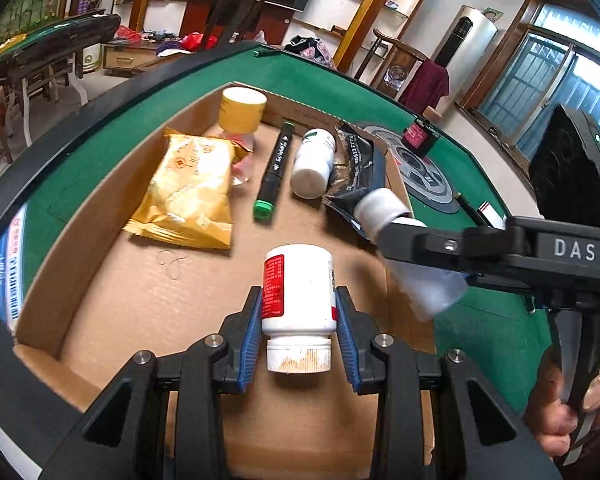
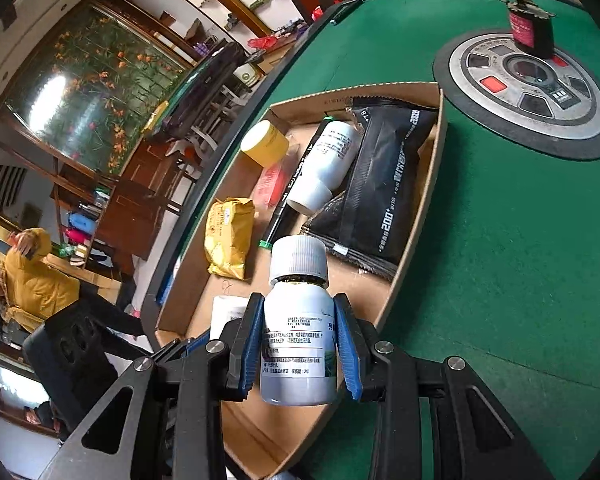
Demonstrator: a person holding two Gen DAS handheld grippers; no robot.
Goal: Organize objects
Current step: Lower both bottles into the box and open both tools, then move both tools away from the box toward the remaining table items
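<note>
My left gripper (image 1: 298, 320) is shut on a white bottle with a red label (image 1: 298, 292), held cap toward me above the cardboard box (image 1: 100, 224). My right gripper (image 2: 299, 344) is shut on a white bottle with a ribbed white cap (image 2: 298, 320), held over the box's near end (image 2: 416, 248); this bottle also shows in the left wrist view (image 1: 384, 210). In the box lie a yellow snack pack (image 1: 188, 192), a yellow-lidded jar (image 1: 242, 114), a black marker with a green end (image 1: 272, 172), a white bottle (image 1: 312, 164) and a black pouch (image 1: 356, 168).
The box sits on a green felt table (image 2: 500, 240) with a round control panel (image 2: 528, 92) in its middle. A small dark bottle with a pink label (image 2: 526, 28) stands on the panel. Chairs, shelves and a seated person (image 2: 28, 280) are beyond the table.
</note>
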